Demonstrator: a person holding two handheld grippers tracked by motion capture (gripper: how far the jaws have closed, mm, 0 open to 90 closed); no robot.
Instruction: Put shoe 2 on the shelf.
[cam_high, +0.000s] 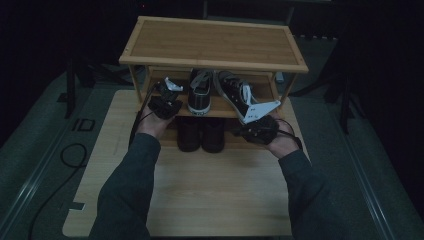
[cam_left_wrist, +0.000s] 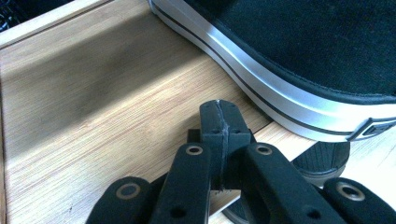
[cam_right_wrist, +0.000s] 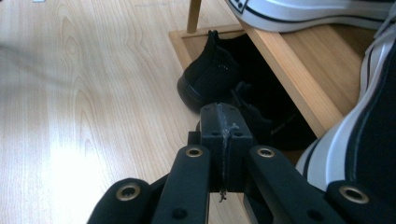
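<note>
Bamboo rack (cam_high: 215, 42) sits on wooden table (cam_high: 200, 195). Middle shelf (cam_high: 220, 106): two black-white sneakers (cam_high: 200, 95). Bottom: black shoes (cam_high: 201, 134).

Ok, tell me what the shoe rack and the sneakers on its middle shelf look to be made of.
Shoe rack: pale wood, likely bamboo, with fine straight grain and a smooth matt finish. Sneakers: black woven uppers, probably canvas, over glossy white rubber-looking soles with a black stripe.

Sneakers (cam_high: 200, 95) on the middle shelf: black canvas, white soles with a thin black stripe, pale laces. Shoes (cam_high: 201, 134) beneath: all black. Rack (cam_high: 215, 44) and table (cam_high: 200, 200): light wood grain; grippers (cam_left_wrist: 219, 114) black.
</note>
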